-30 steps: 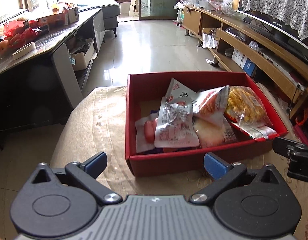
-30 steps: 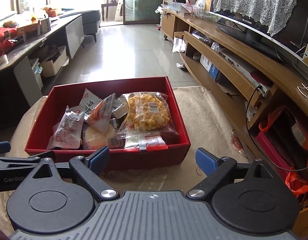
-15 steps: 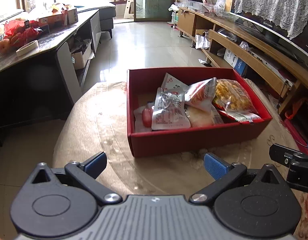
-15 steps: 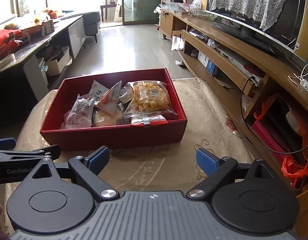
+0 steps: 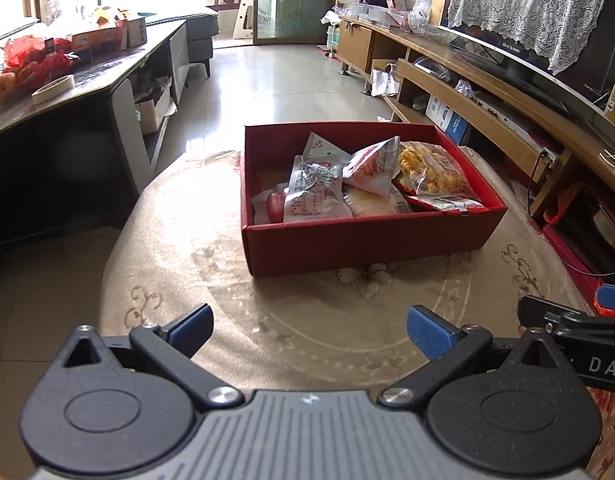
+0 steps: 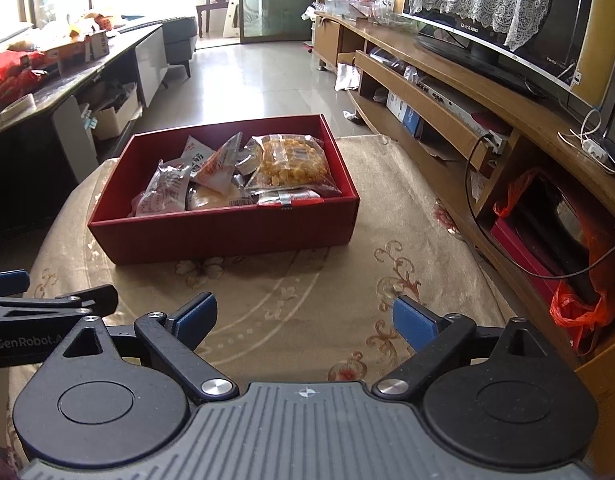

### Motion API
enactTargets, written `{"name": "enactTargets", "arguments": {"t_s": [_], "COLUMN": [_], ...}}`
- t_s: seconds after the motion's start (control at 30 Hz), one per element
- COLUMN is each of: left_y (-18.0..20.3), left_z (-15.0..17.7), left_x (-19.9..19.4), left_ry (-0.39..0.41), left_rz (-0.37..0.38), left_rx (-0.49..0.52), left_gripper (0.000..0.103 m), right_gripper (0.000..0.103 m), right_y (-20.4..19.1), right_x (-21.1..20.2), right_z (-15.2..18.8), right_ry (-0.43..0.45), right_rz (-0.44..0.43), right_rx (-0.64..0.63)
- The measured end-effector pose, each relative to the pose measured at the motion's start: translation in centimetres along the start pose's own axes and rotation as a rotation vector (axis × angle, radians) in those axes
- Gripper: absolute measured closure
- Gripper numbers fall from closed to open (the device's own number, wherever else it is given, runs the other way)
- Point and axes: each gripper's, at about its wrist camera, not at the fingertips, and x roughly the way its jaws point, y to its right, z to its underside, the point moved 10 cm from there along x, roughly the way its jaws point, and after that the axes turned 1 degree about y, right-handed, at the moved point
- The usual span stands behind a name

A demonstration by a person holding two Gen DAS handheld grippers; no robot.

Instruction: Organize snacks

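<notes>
A red box [image 5: 367, 240] stands on a round table with a beige patterned cloth [image 5: 291, 320]. It holds several snack packs: a silver pack [image 5: 313, 194], a red-and-silver pack [image 5: 373, 168] and a clear bag of yellow snacks [image 5: 431, 168]. The box also shows in the right wrist view [image 6: 227, 232] with the yellow snack bag [image 6: 291, 162]. My left gripper [image 5: 309, 330] is open and empty, well back from the box. My right gripper [image 6: 305, 320] is open and empty, also back from the box, beside the left one.
A dark side table [image 5: 67, 92] with fruit and boxes stands at the left. A long wooden TV cabinet [image 6: 467, 92] runs along the right. Red bags [image 6: 575, 308] sit under it. Tiled floor [image 5: 275, 80] lies beyond the table.
Both grippers have pulled back and up from the red box, which now looks smaller and farther. More tablecloth shows in front. Both stay open.
</notes>
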Motion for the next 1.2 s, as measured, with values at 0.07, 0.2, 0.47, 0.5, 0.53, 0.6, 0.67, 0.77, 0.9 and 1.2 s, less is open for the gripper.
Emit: {"name": "enactTargets", "arguments": {"t_s": [0.07,0.2,0.47,0.5,0.53,0.6,0.67,0.77,0.9,1.2], "left_y": [-0.2,-0.6,-0.5,-0.6,-0.7,-0.7,-0.8,-0.7,-0.6,-0.3], "left_z": [0.3,0.8,3.0,3.3,3.4,3.7,3.8,4.1,4.5,5.2], "left_x": [-0.5,-1.6,-2.6,-2.7,-2.8,-3.1,-3.3,-3.5,-3.6,-3.5], "left_ry": [0.013,0.022,-0.006,-0.009,-0.008,-0.007,-0.002,0.001,-0.006,-0.026], "left_rz": [-0.024,-0.042,-0.066,-0.074,-0.076,-0.073,-0.074,-0.070,-0.067,-0.059], "left_rx": [0.005,0.008,0.042,0.040,0.037,0.034,0.030,0.034,0.040,0.038], "left_gripper": [0.003,0.002,0.002,0.002,0.002,0.002,0.002,0.002,0.002,0.002], "right_gripper": [0.006,0.006,0.006,0.006,0.006,0.006,0.006,0.006,0.005,0.005], "right_y": [0.3,0.7,0.8,0.7,0.5,0.2,0.0,-0.2,-0.2,-0.6], "right_x": [-0.4,-1.1,-2.4,-2.6,-2.7,-3.0,-3.1,-3.2,-3.5,-3.3], "right_z": [0.4,1.1,2.1,2.3,2.4,2.7,3.0,3.3,3.4,4.1], "right_ry": [0.002,0.006,0.017,0.018,0.018,0.020,0.019,0.016,0.020,-0.002], "right_rz": [0.003,0.005,-0.015,-0.018,-0.021,-0.028,-0.031,-0.032,-0.035,-0.027], "right_rx": [0.002,0.010,0.030,0.027,0.021,0.008,-0.002,-0.005,-0.002,-0.026]}}
